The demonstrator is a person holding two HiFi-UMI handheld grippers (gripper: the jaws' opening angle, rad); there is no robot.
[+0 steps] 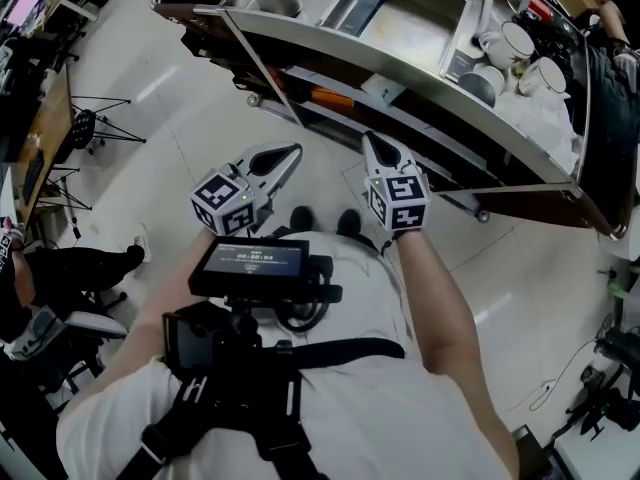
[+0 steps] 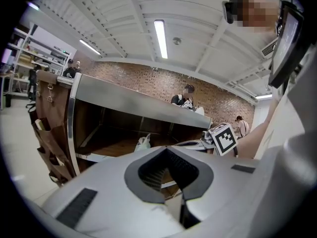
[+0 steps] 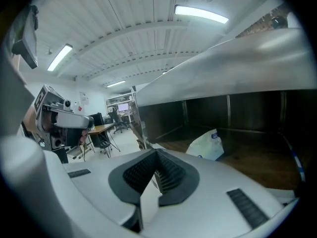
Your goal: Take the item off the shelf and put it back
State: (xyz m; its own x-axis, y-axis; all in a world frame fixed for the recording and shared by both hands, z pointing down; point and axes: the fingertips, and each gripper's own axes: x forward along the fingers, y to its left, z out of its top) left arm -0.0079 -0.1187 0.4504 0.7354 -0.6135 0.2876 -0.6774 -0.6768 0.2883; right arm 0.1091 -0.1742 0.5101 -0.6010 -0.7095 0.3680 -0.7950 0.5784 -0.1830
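- The left gripper (image 2: 166,151) is clenched on nothing: its ribbed pads meet at the tips with only air behind them. It is held low in front of the body and aimed at the shelf (image 2: 133,105). I read that as an approach pose, since closed jaws cannot catch on the frame on the way in.
- In the left gripper view the bag (image 2: 142,142), white and soft-looking, sits on the wooden lower tier, just left of the jaw line and well apart from the tips.
- The right gripper (image 3: 156,155) is also closed and empty, level with its partner and near it. In the head view both point at the shelf front.
- The steel top overhangs the lower tier, which probably explains the low, nearly level aim: the bag can only be reached from the front, under that edge.
- In the right gripper view the bag lies right of the jaws, untouched. The take-off step looks not yet begun, and the chosen jaws would have to open first.
- Cups (image 1: 518,40) stand on the top tier at far right, clear of this reach.
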